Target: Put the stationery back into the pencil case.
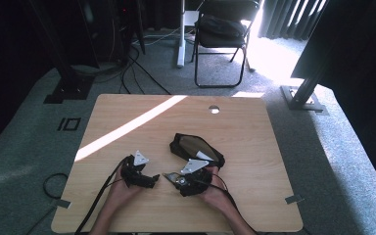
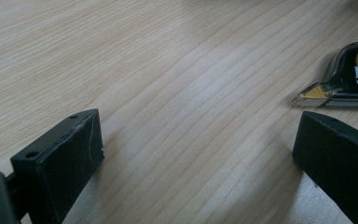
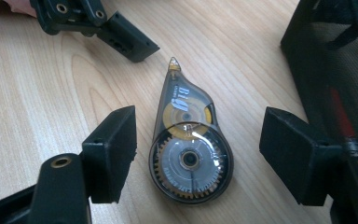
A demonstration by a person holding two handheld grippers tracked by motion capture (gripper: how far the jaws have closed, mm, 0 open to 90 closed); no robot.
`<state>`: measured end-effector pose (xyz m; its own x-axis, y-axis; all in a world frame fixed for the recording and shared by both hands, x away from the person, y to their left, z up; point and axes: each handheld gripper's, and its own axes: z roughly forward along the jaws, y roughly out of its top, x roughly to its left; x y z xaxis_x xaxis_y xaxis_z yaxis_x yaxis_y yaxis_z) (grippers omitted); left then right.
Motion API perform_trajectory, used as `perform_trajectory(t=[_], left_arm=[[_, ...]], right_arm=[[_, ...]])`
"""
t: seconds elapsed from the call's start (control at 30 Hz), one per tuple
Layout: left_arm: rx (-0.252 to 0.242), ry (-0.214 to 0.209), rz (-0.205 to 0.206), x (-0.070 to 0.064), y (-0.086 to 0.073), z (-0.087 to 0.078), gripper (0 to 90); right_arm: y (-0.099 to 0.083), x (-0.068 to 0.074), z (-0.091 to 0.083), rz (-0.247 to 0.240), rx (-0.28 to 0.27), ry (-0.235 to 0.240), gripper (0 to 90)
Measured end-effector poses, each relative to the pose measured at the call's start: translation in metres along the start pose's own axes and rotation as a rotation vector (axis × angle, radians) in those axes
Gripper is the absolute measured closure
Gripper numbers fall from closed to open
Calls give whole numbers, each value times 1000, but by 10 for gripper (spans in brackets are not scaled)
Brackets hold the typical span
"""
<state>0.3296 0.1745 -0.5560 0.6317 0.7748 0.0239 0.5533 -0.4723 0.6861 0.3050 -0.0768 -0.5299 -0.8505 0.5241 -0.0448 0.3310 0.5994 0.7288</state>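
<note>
A black mesh pouch is seen at right of frame. The correction tape dispenser lies flat on the table, untouched, between the right gripper's spread jaws. The left gripper is likewise spread.

in the left gripper view the correction tape dispenser runs off the right edge, so its round body is cut away and its lettering breaks off after "bi". in the high view the dispenser is too small to make out, partly covered by the right gripper. in the right gripper view the black mesh pouch is cut by the top and right edges, and a red thing inside it stays blurred behind the mesh.
</note>
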Motion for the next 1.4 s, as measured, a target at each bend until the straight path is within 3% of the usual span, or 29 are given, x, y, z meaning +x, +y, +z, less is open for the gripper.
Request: perform_trajectory(t=[0.83, 1.4], left_arm=[[-5, 3, -3, 1, 0, 1, 20], [-4, 3, -1, 1, 0, 1, 20]], right_arm=[[-4, 5, 17, -11, 46, 11, 280], [-8, 4, 20, -8, 57, 20, 346]])
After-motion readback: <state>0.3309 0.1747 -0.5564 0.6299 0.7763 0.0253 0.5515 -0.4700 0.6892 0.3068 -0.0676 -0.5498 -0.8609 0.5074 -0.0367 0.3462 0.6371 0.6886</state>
